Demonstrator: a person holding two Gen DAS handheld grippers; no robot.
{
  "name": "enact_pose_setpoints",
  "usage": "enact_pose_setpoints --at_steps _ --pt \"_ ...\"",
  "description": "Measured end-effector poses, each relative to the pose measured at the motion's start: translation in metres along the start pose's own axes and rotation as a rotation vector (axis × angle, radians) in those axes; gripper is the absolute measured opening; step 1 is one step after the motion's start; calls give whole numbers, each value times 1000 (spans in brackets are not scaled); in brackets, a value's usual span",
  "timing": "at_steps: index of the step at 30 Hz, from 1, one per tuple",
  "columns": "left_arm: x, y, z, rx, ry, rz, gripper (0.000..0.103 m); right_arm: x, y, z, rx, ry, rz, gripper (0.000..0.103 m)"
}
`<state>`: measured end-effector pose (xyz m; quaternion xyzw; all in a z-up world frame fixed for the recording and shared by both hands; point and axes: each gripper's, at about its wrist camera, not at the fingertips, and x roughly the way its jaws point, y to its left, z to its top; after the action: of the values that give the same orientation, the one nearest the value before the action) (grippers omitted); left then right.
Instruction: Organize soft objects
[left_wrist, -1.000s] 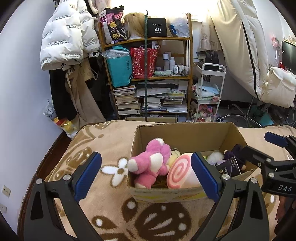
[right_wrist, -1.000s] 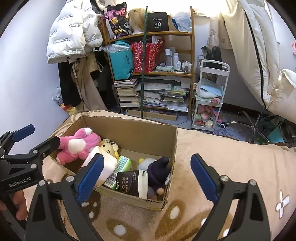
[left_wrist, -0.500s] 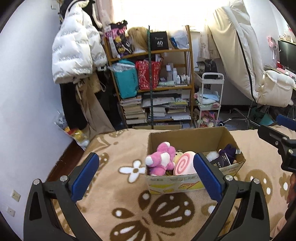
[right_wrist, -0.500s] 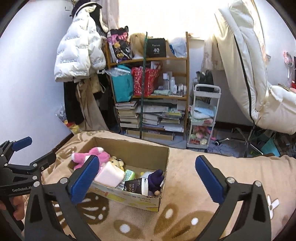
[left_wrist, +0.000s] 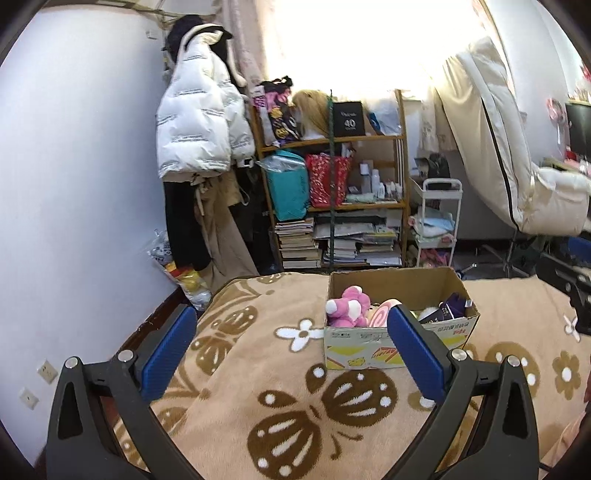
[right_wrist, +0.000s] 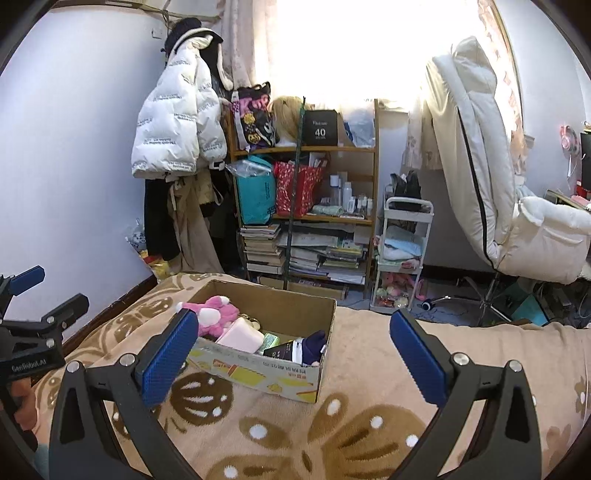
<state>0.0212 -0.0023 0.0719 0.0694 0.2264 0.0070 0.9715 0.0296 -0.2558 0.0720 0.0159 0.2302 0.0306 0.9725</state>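
Observation:
A cardboard box (left_wrist: 399, 345) sits on the beige patterned blanket (left_wrist: 280, 406); it also shows in the right wrist view (right_wrist: 266, 373). Inside lie a pink plush (left_wrist: 349, 306) (right_wrist: 214, 314), a pink swirl-roll cushion (left_wrist: 380, 315) (right_wrist: 240, 334), a dark purple plush (left_wrist: 454, 304) (right_wrist: 314, 345) and small packets. My left gripper (left_wrist: 291, 347) is open and empty, well back from the box. My right gripper (right_wrist: 295, 349) is open and empty, also back from the box. Each gripper shows at the edge of the other's view.
Beyond the bed stand a cluttered wooden shelf (left_wrist: 332, 206) of books and bags, a white rolling cart (left_wrist: 437, 221), hanging coats (left_wrist: 199, 125) and a white reclining chair (right_wrist: 491, 177). The bed's left edge drops to the dark floor (left_wrist: 162, 314).
Both grippers have pulled back and up from the box, which now looks smaller and farther. Both stayed open and empty. The box contents have not moved.

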Motion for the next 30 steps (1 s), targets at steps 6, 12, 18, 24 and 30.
enact_pose_setpoints --at_steps 6,12,18,24,30 --pt "-21 10 -16 -30 -50 11 101 -24 1 -14 -3 -39 -3 103" --pt "-36 11 -37 -43 -111 1 101 -41 -2 -28 5 -88 -18 103" --pt "-36 11 -48 -78 -134 1 101 -50 -9 -43 7 -118 -16 103" --pt "-23 4 -54 -66 -92 10 101 -50 -9 -51 -3 -119 -19 103" --pt "-6 0 -58 -50 -14 7 101 -37 -18 -59 21 -62 -10 103"
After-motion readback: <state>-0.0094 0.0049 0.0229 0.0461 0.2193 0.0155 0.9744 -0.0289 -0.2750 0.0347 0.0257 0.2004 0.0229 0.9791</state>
